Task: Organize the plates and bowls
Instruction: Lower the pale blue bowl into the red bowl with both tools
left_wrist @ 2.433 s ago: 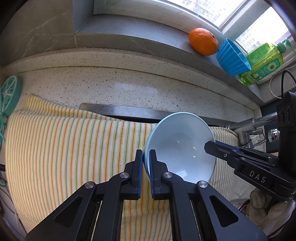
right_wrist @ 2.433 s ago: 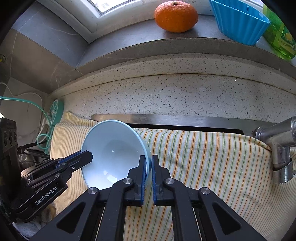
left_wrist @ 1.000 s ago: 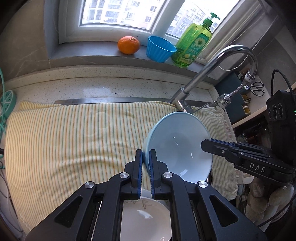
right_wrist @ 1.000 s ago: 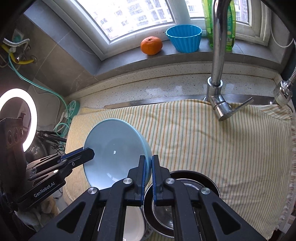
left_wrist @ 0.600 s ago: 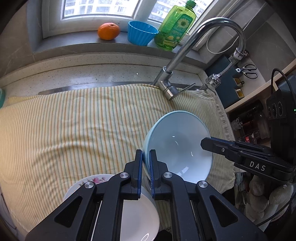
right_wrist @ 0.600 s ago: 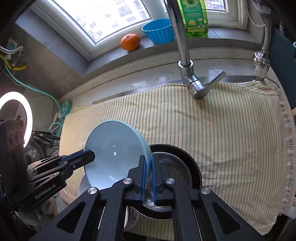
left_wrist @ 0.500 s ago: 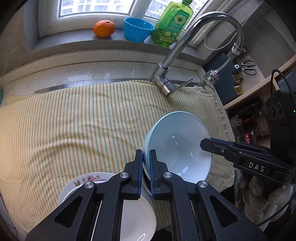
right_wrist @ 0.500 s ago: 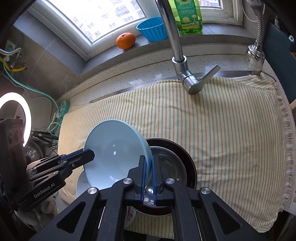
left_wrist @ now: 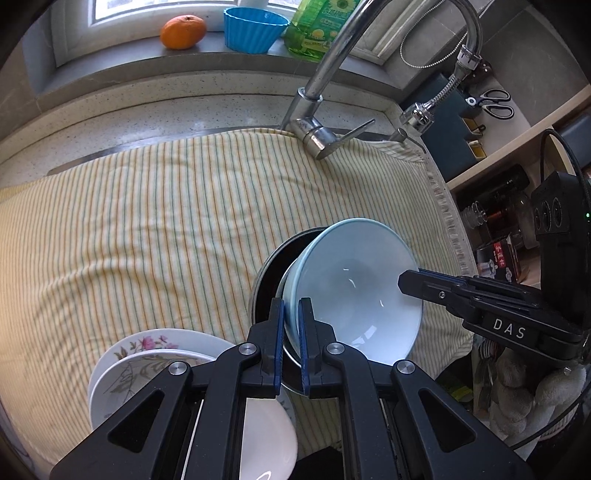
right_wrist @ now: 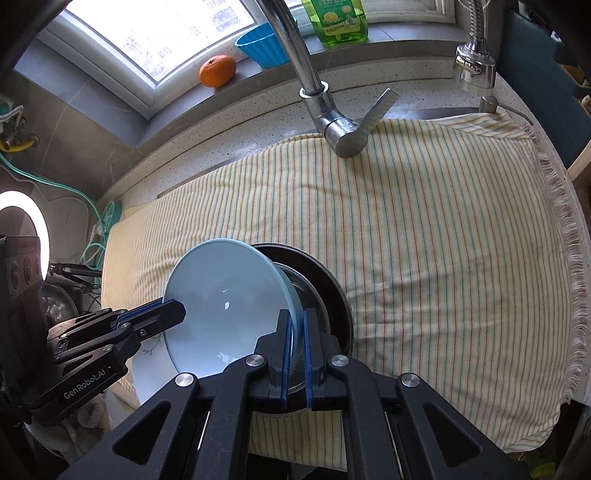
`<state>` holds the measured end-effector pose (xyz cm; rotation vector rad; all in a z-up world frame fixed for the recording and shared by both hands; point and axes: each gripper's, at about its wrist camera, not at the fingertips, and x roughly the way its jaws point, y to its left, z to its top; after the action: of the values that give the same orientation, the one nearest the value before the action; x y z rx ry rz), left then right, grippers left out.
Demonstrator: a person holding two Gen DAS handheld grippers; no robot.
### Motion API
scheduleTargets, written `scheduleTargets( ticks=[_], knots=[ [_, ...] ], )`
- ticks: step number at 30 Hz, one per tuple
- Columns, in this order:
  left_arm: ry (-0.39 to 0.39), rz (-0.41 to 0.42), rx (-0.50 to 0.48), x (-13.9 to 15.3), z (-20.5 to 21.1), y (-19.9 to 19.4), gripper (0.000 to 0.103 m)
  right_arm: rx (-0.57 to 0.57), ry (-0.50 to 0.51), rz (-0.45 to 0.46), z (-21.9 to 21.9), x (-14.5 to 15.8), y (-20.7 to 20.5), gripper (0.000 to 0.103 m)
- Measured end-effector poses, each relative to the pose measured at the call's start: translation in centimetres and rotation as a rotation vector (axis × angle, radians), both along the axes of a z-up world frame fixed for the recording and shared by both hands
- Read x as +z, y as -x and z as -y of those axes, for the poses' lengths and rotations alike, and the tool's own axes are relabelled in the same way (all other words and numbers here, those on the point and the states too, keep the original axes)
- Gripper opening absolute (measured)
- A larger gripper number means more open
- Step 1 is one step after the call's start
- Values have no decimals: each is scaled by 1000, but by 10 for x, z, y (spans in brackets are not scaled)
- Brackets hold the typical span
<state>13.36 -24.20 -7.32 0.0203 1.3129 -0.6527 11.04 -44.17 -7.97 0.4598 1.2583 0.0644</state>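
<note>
A light blue bowl [left_wrist: 354, 280] [right_wrist: 229, 295] hangs tilted between both grippers, just above a dark metal bowl [left_wrist: 269, 273] [right_wrist: 325, 291] that stands on the striped cloth. My left gripper [left_wrist: 291, 314] is shut on the blue bowl's left rim. My right gripper [right_wrist: 296, 328] is shut on its opposite rim and shows in the left wrist view as a black arm [left_wrist: 480, 295]. White floral plates [left_wrist: 147, 354] lie stacked at the lower left of the dark bowl; in the right wrist view a white plate [right_wrist: 151, 369] shows under the blue bowl.
A yellow striped cloth [left_wrist: 147, 229] [right_wrist: 443, 240] covers the counter. A chrome faucet [left_wrist: 325, 92] [right_wrist: 332, 122] rises at the back. On the window sill sit an orange [left_wrist: 183, 31], a blue cup [left_wrist: 255, 31] and a green soap bottle [right_wrist: 338, 22]. A ring light [right_wrist: 22, 236] stands at the left.
Both grippers carried the blue bowl back from the sill and lower. The dark metal bowl and the floral plates came into view beneath it, and the bowl now hangs right over the dark bowl.
</note>
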Motion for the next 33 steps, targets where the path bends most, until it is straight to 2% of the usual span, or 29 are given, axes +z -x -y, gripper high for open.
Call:
scheduleTargets(
  ticks=[14, 23, 28, 31, 33],
  knots=[
    [-45, -27, -24, -20, 11, 5, 6, 2, 10, -38, 2, -19, 4, 6],
    [-60, -4, -37, -19, 13, 7, 7, 25, 33, -13, -3, -16, 2, 8],
    [-42, 66, -31, -2, 0, 11, 12, 19, 41, 54, 1, -2, 11, 10],
    [-25, 134, 4, 13, -14, 14, 15, 14, 63, 100, 3, 7, 19, 12],
    [-17, 190, 28, 21, -24, 19, 30, 10, 99, 142, 1, 12, 28, 15]
  ],
)
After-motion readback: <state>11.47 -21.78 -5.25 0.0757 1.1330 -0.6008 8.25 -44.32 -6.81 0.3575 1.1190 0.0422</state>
